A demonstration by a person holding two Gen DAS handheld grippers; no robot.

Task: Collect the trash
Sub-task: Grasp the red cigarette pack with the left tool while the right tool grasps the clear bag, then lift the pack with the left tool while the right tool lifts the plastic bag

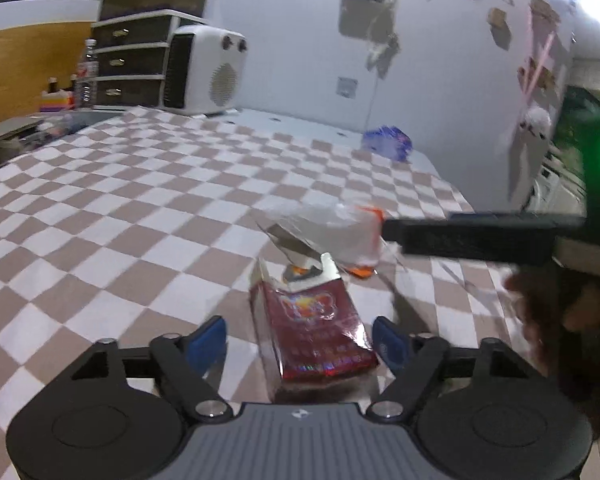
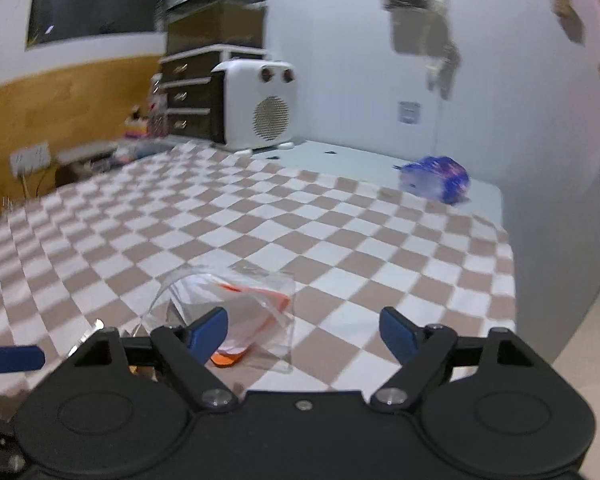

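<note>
Trash: a red cigarette pack (image 1: 312, 332), a clear plastic bag with orange print (image 2: 236, 312) and a blue wrapper (image 2: 436, 178) all lie on the checkered tabletop (image 1: 120, 208).
Left jaws (image 1: 300, 340): they stand apart around the red pack, a gap showing on each side, so I am not gripping it yet.
Right jaws (image 2: 304, 332): spread wide and empty; the clear bag lies just ahead, behind my left pad.
Done: nothing that I can see is lifted or gathered.
Left: I judge that the pack gets clamped first, then the bag; the blue wrapper sits well apart near the far wall.
Bin: none in view.
</note>
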